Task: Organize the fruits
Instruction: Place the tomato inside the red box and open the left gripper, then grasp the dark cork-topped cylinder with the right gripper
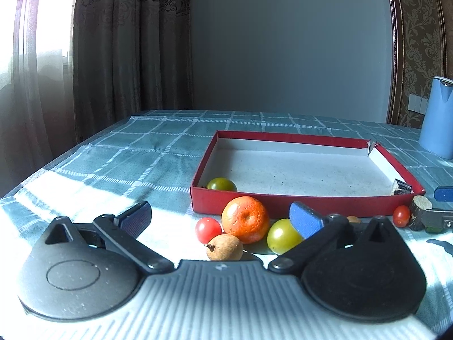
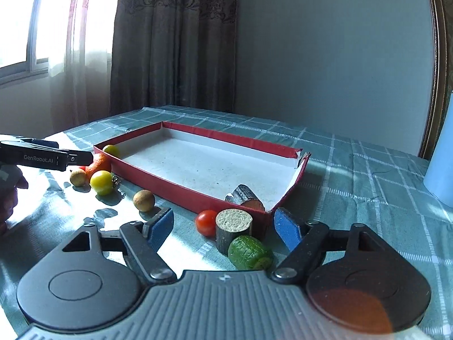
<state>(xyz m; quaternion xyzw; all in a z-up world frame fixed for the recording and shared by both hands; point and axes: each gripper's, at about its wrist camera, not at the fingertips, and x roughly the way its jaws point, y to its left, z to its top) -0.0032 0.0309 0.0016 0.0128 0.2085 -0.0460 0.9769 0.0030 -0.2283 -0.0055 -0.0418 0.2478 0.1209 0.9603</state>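
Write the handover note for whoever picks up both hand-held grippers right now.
Left hand-held gripper: open, holding nothing, facing the orange, a red cherry tomato, a brown longan-like fruit and a yellow-green tomato outside the red tray.
Right hand-held gripper: open, nothing gripped; between its fingers lie a cut log piece, a green fruit and another red tomato.
Done: one green tomato in the tray's near-left corner, one log-like piece in its near-right corner.
Left: everything else, including a second brown fruit.
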